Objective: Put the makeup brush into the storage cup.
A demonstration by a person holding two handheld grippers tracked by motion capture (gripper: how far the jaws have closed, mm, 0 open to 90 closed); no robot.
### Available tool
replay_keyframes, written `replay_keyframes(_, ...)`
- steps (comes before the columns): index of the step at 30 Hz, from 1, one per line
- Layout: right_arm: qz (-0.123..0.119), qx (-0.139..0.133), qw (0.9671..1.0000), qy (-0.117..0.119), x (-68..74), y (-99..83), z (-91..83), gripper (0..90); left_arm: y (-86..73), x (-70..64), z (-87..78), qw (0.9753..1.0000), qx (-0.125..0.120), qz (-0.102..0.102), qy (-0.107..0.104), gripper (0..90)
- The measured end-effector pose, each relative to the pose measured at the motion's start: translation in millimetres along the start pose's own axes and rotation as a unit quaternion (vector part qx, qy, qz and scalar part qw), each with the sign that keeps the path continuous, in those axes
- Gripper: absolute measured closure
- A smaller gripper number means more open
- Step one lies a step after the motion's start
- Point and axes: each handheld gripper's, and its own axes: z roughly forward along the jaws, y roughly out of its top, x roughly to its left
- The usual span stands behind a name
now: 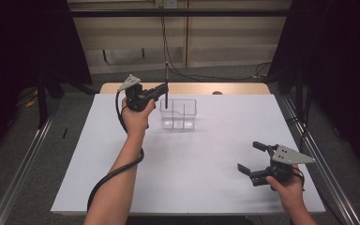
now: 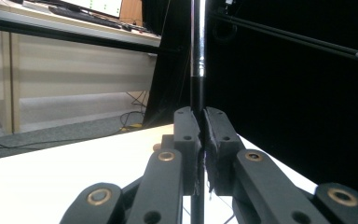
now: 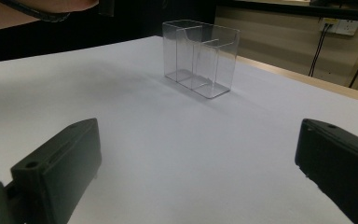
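High view shows the left gripper [image 1: 161, 93] raised toward eleven o'clock of the white table [image 1: 122, 178], its jaws pressed together on a thin dark rod [image 1: 167, 89], probably a pen or stylus, though the picture is too coarse to be sure. The rod stands upright with its lower end at or just inside the left compartment of the clear plastic organizer [image 1: 179, 114], which sits near twelve o'clock on the table. Left gripper view confirms the pinch: the jaws of that gripper [image 2: 200, 128] close on the rod's black lower part [image 2: 196, 93], with a shiny metal section above. The rod looks light, stiff and smooth, so it may pivot or slide in a pinch; holding low on the dark section, as now, seems the safest place. The organizer also looks light and easy to tip, so the rod should enter without pushing on a wall. The right gripper [image 1: 257, 159] rests near four o'clock, jaws spread, and its own view faces the organizer [image 3: 200, 58] well apart.
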Motion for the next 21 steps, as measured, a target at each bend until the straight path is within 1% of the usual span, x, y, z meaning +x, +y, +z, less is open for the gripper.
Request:
replay_keyframes(1,-0.001,0.000,1.0000,0.000,-0.1,0.1,0.0,0.0,0.0,-0.5,1.3,1.0000,0.001,0.001,0.001,84.2)
replay_keyframes(3,0.000,-0.001,1.0000,0.000,0.1,0.2,0.0,0.0,0.4,-0.9,3.0,0.9999,0.004,0.011,0.004,84.2)
replay_keyframes(4,0.000,-0.002,1.0000,0.000,0.1,0.2,0.1,0.0,0.3,-1.3,4.2,0.9999,0.002,0.011,0.004,84.2)
replay_keyframes(6,0.000,0.000,1.0000,0.000,-0.2,0.0,0.0,0.0,0.0,-2.6,6.7,1.0000,-0.001,0.005,0.003,84.2)
replay_keyframes(7,0.001,0.000,1.0000,0.000,-0.2,-0.1,0.0,0.0,-0.1,-2.4,7.4,1.0000,0.000,0.007,0.003,84.2)
replay_keyframes(12,0.001,-0.001,1.0000,-0.001,-0.6,-0.2,0.1,0.0,-0.6,-2.7,11.5,1.0000,-0.003,0.003,0.004,84.2)
replay_keyframes(21,0.000,0.000,1.0000,0.001,-1.0,-0.2,0.9,0.0,0.4,-1.5,17.3,1.0000,-0.007,0.001,0.006,84.2)
